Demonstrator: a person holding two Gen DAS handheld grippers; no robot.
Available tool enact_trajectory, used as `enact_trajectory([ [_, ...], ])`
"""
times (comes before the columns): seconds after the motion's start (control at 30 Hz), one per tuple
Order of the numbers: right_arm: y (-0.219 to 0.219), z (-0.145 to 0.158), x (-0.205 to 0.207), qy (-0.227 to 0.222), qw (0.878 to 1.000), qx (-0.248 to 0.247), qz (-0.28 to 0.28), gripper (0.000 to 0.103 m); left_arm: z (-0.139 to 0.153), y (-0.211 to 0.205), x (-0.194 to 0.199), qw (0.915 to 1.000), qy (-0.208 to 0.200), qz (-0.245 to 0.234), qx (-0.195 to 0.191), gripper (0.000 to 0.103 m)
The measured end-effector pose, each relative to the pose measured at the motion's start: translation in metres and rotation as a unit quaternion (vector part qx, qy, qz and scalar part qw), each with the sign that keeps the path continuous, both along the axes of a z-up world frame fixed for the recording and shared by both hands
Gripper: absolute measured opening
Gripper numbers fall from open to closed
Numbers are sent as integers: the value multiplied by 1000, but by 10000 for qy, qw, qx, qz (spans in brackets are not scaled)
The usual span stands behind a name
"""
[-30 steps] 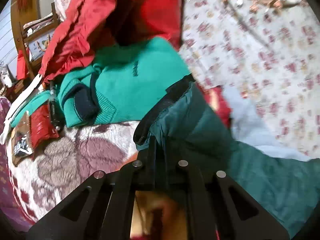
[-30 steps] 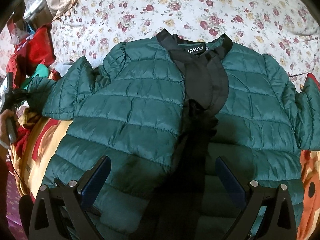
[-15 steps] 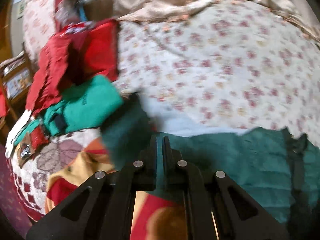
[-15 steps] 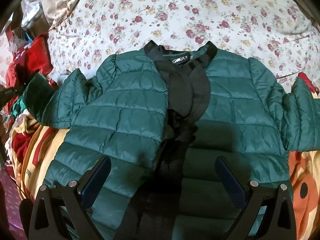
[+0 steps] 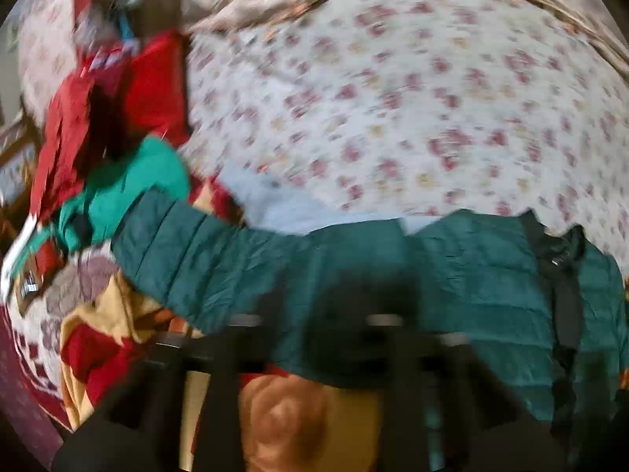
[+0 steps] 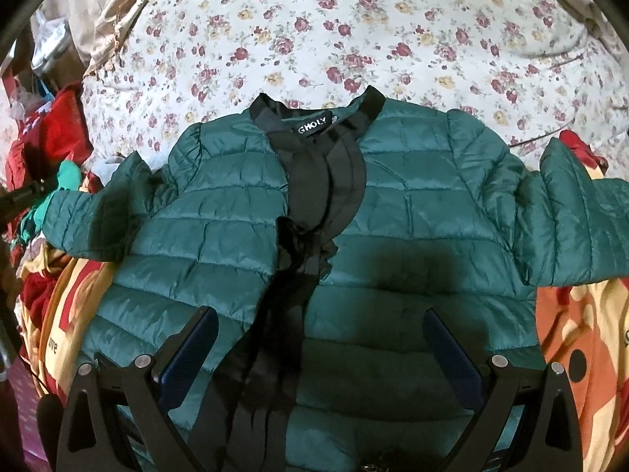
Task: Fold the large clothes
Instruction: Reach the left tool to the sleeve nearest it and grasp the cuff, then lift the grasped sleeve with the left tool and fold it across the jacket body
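Fingers of our left gripper (image 5: 314,338) blur over the green jacket's (image 6: 393,212) left sleeve (image 5: 204,259); their grip we cannot tell. Our right gripper (image 6: 318,334) hangs spread above its front, mid-bed (image 6: 314,19).

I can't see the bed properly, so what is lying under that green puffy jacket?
The jacket lies on two covers: a flowered sheet under its collar and shoulders, and an orange and yellow blanket at its sides. What lies beneath its middle is hidden.
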State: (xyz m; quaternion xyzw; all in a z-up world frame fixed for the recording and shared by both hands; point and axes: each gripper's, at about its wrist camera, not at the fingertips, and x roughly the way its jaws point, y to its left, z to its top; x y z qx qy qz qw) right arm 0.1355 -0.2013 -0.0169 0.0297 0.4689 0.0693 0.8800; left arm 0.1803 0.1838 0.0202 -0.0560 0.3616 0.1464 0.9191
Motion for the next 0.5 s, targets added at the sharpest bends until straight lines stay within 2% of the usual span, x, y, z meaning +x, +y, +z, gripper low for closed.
enact_trajectory([
  [0.03, 0, -1, 0, 21, 10000, 22, -4, 103, -4, 15, 0, 9998, 7, 120, -178, 82],
  [0.07, 0, -3, 1, 51, 10000, 44, -1, 103, -7, 31, -1, 9990, -61, 294, -328, 84],
  [0.17, 3, -9, 2, 122, 9999, 55, 49, 103, -18, 94, -9, 9917, -220, 1062, -690, 84],
  [0.27, 8, -14, 5, 207, 9997, 22, 96, 103, -33, 149, -9, 9807, -16, 1665, -1022, 84],
  [0.43, 12, -23, 11, 356, 9993, 60, 57, 103, -65, 224, 4, 9598, 240, 2584, -1067, 84],
  [0.5, 16, -27, 13, 428, 9990, 68, 67, 103, -74, 237, 15, 9591, 281, 2583, -1124, 81],
])
